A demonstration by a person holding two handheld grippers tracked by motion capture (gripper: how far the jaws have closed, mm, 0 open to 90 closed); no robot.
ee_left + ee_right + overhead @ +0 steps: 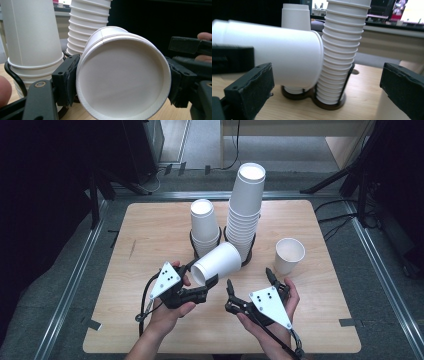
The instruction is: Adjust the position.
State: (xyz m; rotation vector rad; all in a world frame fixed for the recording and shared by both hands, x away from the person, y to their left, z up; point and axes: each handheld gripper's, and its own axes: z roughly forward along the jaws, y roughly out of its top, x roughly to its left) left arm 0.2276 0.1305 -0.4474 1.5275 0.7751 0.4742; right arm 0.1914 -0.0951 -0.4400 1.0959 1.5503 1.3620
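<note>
Wooden tabletop (150, 230) | left gripper (202, 287) clamped on tilted white paper cup (217, 262), before tall cup stack (245, 215) | right gripper (252, 282) apart, empty | light, crushable: hold rim gently

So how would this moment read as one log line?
left gripper: shut on white paper cup, tilted | right gripper: open, empty | tall cup stack: upright

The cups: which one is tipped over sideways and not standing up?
The cup clamped in the left gripper is on its side, its open mouth toward the person. The single cup stands upright on the table, and the others sit upside down in two stacks.
</note>
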